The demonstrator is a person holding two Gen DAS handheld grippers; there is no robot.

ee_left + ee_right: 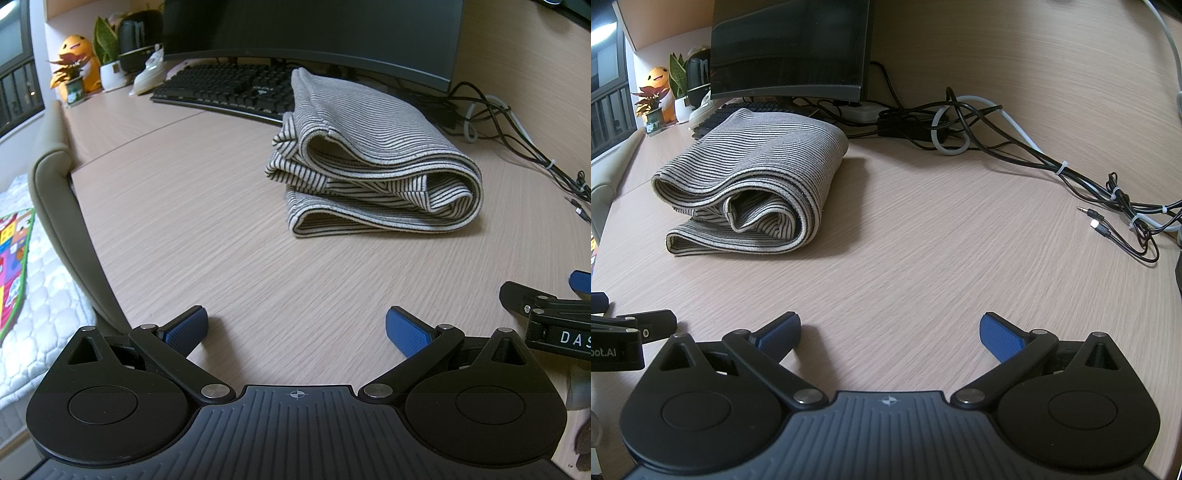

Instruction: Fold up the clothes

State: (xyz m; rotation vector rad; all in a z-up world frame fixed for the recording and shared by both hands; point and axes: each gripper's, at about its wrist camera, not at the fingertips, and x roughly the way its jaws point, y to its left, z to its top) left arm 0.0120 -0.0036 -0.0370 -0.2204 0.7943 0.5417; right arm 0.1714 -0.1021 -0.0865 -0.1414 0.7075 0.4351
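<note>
A grey and black striped garment (373,155) lies folded in a thick stack on the wooden desk (207,221), in front of the keyboard. It also shows in the right wrist view (750,181) at the left. My left gripper (297,330) is open and empty, low over the desk, well short of the garment. My right gripper (890,334) is open and empty, to the right of and nearer than the garment. The two grippers sit side by side; the right one shows at the left wrist view's right edge (554,321).
A black keyboard (229,86) and a monitor (314,33) stand behind the garment. Tangled cables (1015,147) run along the back right. Plants and an orange toy (77,62) sit at the back left. A beige chair back (62,206) borders the desk's left edge.
</note>
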